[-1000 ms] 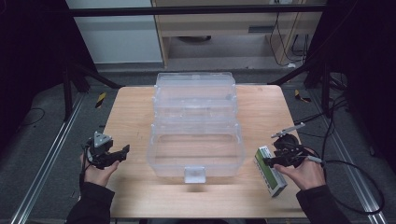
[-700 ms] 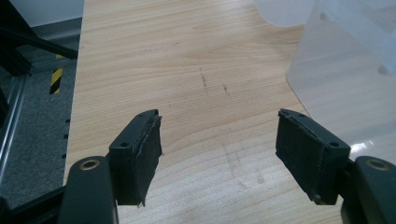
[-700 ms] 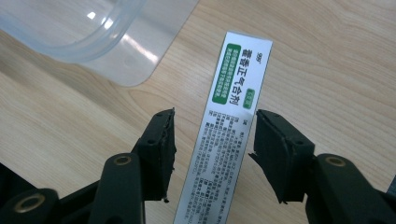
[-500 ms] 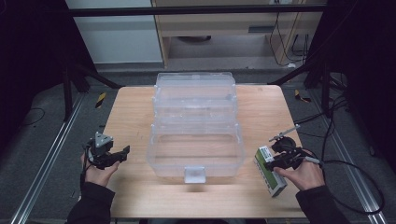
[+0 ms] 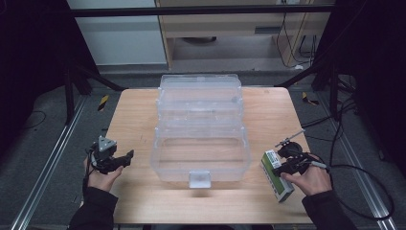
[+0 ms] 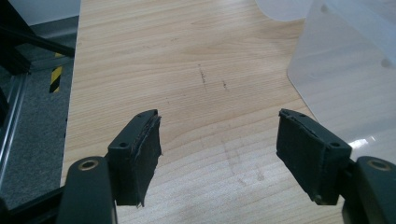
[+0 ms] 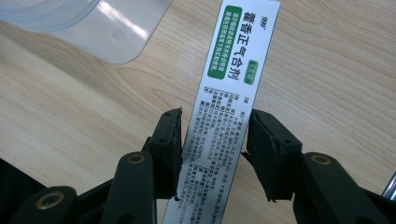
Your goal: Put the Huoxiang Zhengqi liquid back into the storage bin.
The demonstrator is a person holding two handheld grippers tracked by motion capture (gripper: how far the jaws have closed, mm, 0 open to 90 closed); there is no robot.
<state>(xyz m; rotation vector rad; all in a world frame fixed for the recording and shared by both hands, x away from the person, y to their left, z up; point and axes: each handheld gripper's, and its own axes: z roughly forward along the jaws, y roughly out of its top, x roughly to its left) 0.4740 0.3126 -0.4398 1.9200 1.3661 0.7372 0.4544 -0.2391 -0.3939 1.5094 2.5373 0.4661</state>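
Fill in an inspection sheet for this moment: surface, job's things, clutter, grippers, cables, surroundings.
Surface: wooden table, faint scuff marks.
Job's things: green-and-white box lying flat on the table at the right; clear plastic organiser at the centre, open, tiers stepped back.
Clutter: nothing seen.
Grippers: right gripper straddles the box, jaws just closing, a slight gap visible on the right side; left gripper open over bare wood, holding nothing.
Cables: black cable trails right off the table.
Surroundings: grey floor, cabinet behind the table.
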